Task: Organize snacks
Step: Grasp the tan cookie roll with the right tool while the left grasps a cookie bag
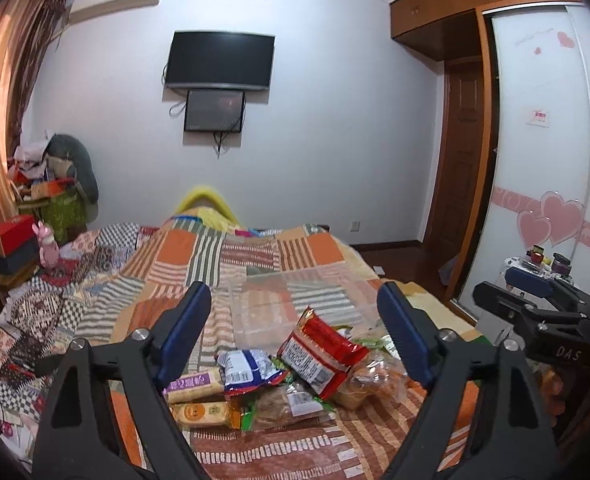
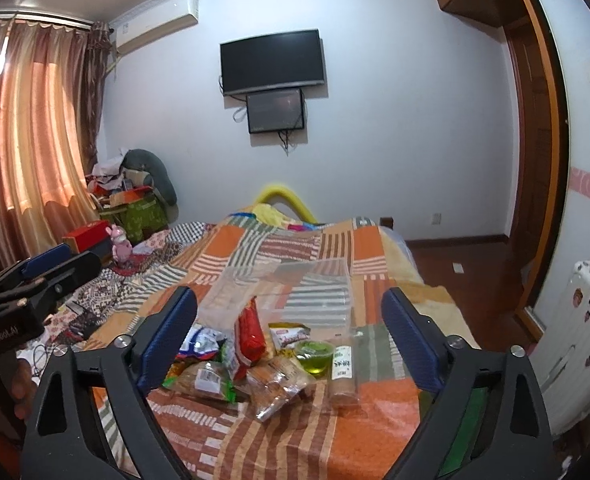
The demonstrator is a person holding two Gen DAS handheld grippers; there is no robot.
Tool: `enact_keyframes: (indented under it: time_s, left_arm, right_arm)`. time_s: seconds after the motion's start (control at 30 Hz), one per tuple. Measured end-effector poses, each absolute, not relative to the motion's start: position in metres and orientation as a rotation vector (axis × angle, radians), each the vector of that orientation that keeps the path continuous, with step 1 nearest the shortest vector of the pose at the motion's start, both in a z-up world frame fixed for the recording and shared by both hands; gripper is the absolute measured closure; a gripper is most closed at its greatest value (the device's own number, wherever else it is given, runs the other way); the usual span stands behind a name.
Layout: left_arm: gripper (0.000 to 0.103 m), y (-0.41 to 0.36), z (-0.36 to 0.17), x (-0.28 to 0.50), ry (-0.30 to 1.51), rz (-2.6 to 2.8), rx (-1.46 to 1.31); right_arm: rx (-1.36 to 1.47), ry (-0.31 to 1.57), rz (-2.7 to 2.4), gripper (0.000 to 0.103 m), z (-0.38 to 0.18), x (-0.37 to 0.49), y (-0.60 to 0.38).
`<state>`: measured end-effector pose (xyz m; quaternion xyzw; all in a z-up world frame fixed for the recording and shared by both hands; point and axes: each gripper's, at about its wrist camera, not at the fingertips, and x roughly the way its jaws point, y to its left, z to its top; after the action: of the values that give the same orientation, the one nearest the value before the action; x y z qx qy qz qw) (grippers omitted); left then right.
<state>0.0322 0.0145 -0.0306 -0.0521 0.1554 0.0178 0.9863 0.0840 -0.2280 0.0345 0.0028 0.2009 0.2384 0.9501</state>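
Plenty of open patchwork bedspread (image 2: 279, 432) is left in front of the snack pile (image 2: 251, 364) for a gripper to be brought in low, but the far side is blocked by the clear plastic bin (image 2: 315, 292) sitting just behind it.

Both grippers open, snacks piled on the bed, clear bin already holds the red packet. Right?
Not quite: the clear bin is empty; the red packet stands in the snack pile in front of it, per the right wrist view. Both grippers open, correct.
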Motion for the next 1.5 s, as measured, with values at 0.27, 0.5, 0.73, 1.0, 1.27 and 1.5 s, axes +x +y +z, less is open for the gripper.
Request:
enact_keyframes:
  time_s: [0.27,0.5,0.73,1.0,1.27,1.5]
  left_arm:
    - [0.023,0.047,-0.078,0.07,0.493,0.079,-0.108]
    - [0.023,0.063,-0.131,0.101,0.667,0.058,-0.164]
    - [0.02,0.048,-0.172,0.124,0.805,-0.017,-0.216]
    - [0.007,0.031,-0.198,0.143,0.884,-0.028,-0.245]
    - [0.003,0.025,-0.216,0.166,0.936,-0.047,-0.258]
    - [0.003,0.023,-0.224,0.168,0.897,-0.023,-0.251]
  right_arm:
    - [0.007,0.546,0.453,0.034,0.003,0.116,-0.238]
    - [-0.011,0.685,0.416,0.039,-0.03,0.139,-0.245]
    - [0.005,0.796,0.422,0.04,-0.056,0.157,-0.247]
    - [0.005,0.87,0.442,0.049,-0.077,0.17,-0.245]
    - [0.006,0.93,0.485,0.059,-0.093,0.181,-0.243]
    - [-0.04,0.939,0.485,0.064,-0.099,0.182,-0.232]
